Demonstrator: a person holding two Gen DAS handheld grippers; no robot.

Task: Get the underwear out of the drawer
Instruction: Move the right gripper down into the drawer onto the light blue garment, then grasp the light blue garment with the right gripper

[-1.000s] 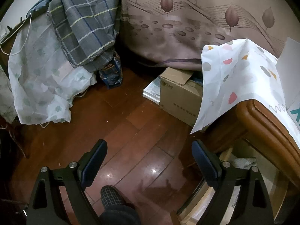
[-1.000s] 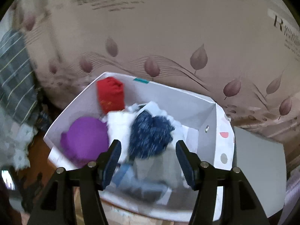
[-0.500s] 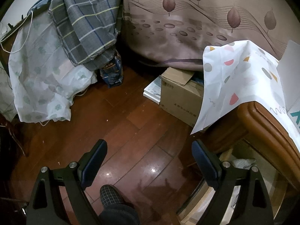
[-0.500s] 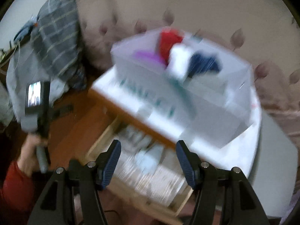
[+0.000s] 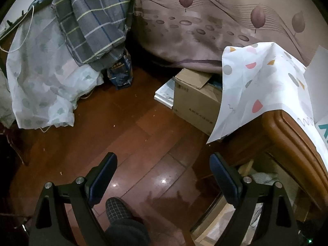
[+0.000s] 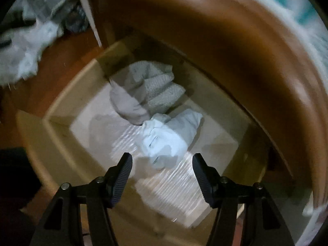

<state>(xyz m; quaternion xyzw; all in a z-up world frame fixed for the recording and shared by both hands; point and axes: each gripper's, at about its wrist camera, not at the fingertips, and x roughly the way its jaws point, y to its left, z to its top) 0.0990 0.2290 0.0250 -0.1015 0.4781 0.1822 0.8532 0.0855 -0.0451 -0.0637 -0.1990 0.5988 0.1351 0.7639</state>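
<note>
While the left hand-held gripper (image 5: 163,176) is kept parked over the wooden floor (image 5: 131,127) — jaws wide apart, nothing between them — the right hand-held gripper (image 6: 162,171) has been swung away from the white box on top and dropped toward the open drawer (image 6: 61,141). Its jaws are held apart and empty, just above the pale blue underwear (image 6: 170,135); a grey bundle (image 6: 143,90) is seen behind it. The reach is judged nearly complete.
</note>
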